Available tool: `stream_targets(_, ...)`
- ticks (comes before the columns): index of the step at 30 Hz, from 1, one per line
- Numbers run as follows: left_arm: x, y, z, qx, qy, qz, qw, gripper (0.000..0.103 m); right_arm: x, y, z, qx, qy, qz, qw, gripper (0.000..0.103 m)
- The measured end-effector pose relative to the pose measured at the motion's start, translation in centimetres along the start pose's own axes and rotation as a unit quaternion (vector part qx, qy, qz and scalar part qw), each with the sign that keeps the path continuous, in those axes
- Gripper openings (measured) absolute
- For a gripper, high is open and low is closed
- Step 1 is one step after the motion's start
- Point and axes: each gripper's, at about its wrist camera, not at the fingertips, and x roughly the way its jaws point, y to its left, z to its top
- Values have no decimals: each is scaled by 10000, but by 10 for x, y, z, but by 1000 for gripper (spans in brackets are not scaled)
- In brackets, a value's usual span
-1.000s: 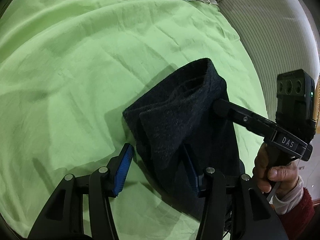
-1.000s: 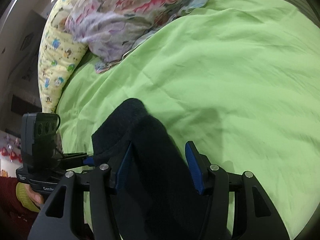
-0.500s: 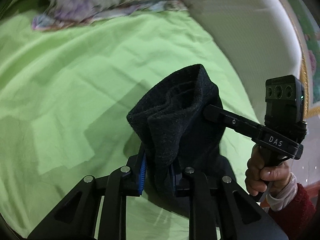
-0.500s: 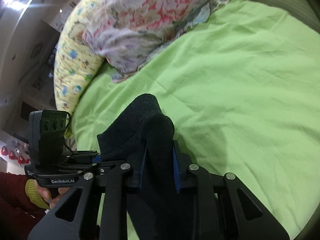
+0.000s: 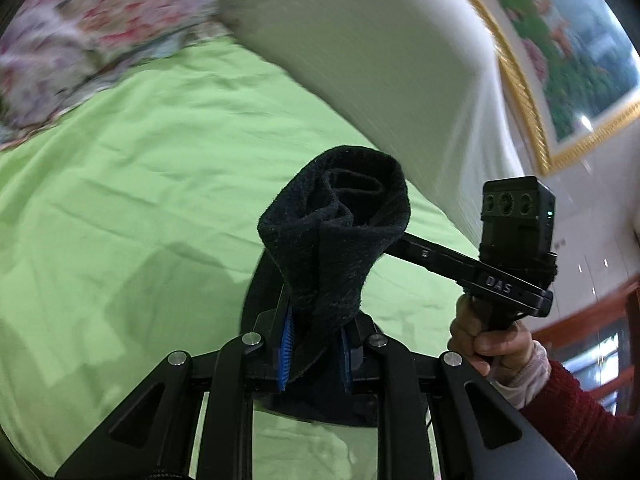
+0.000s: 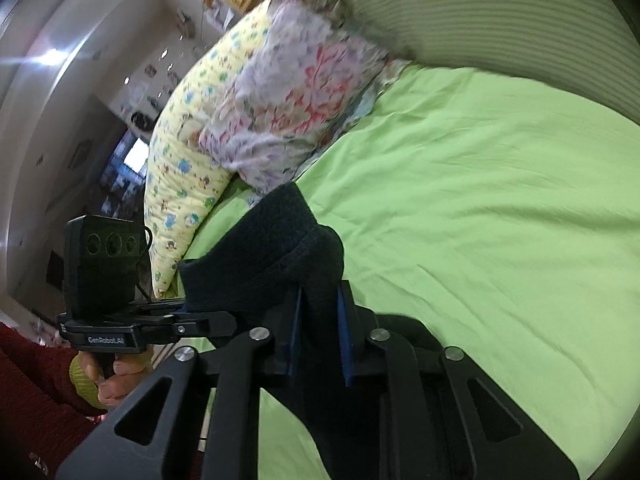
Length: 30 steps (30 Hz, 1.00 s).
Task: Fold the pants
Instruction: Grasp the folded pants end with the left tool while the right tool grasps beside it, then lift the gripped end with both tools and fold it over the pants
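Since a second ago, pants (image 5: 332,240) have been lifted off green sheet (image 5: 140,184). Left gripper (image 5: 314,344) and right gripper (image 6: 318,332) are clamped on cloth, likely for shaking flat.

black claws (image 5: 314,354) with blue pads (image 5: 285,356) and silver screws; "das" on one handle, "genrobot.ai" on the other; bare hands (image 5: 486,338), dark red sleeves (image 5: 576,412).
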Motion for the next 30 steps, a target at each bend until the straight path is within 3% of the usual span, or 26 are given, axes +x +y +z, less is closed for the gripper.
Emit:
stream_targets(3,9,-27,-7,323,128,-78,9994,18,-29,-6,-16,130,-245,-140,9995,10)
stream_targets(5,16,-45,-16,534,266,-144,9981,18,-47,-10,-26,239,-420,-173,9987,0)
stream_targets(14,52,-93,-50,1160,787,-180,9900,18,-87,-29,-72,802,-780,-376,9930,1)
stream_targets(16,58,-94,-52,1209,849,-153,9889,18,-92,-38,-76,1164,-867,-444,9884,1)
stream_targets(18,64,-94,-53,1235,904,-124,9881,18,-96,-50,-79,1659,-911,-396,9811,8)
stream_targets(20,66,-95,-57,1244,946,-95,9877,18,-101,-54,-82,1794,-1079,-384,9771,39)
stream_targets(21,68,-95,-58,1244,953,-75,9876,18,-104,-53,-82,1792,-1153,-425,9761,50)
stream_targets(22,69,-94,-58,1241,968,-65,9875,18,-106,-53,-82,1794,-1208,-456,9753,70)
stream_targets(24,71,-88,-58,1231,997,-59,9874,18,-109,-50,-82,1725,-1324,-454,9750,73)
stream_targets(27,70,-88,-61,1277,992,-29,9868,18,-102,-53,-81,1796,-1170,-348,9761,72)
stream_targets(28,70,-89,-62,1280,993,-36,9868,18,-97,-54,-80,1800,-1070,-425,9769,70)
stream_targets(30,72,-90,-62,1306,1006,-46,9863,18,-84,-55,-83,1837,-760,-614,9781,55)
